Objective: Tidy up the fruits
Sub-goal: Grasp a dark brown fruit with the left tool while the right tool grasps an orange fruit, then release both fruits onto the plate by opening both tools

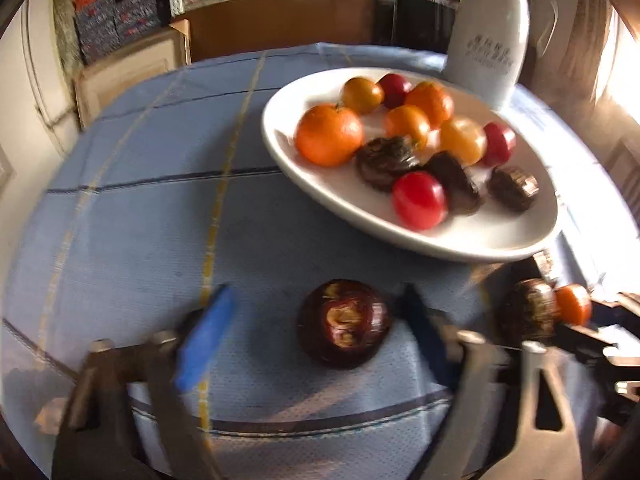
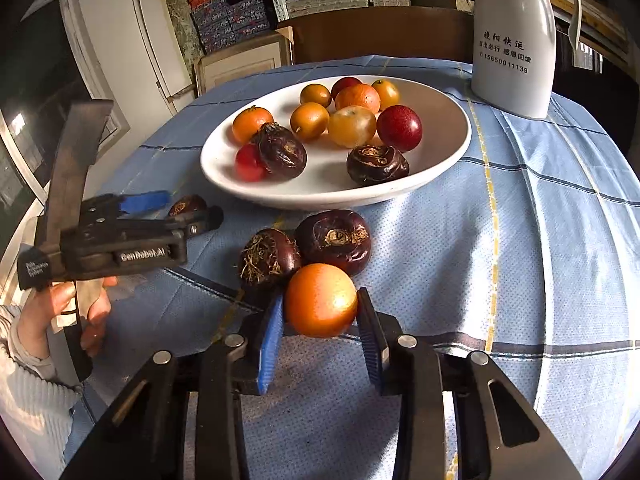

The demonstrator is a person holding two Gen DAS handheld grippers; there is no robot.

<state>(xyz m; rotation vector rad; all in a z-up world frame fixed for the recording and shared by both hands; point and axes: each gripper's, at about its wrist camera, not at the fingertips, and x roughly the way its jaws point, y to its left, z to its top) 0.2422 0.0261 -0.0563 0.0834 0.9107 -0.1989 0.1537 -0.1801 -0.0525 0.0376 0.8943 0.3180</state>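
The orange (image 2: 321, 300) sits off the plate on the blue-checked surface (image 2: 540, 240), and the right gripper (image 2: 320, 336) has its jaws clenched on it, blue pads pressing both sides. Two dark water chestnuts (image 2: 335, 240) lie touching just beyond it. The left gripper (image 1: 316, 332) straddles another chestnut (image 1: 344, 322), jaws released, pads clear of it. Most fruit already rests on the white plate (image 2: 448, 148); I'd say four loose pieces remain.
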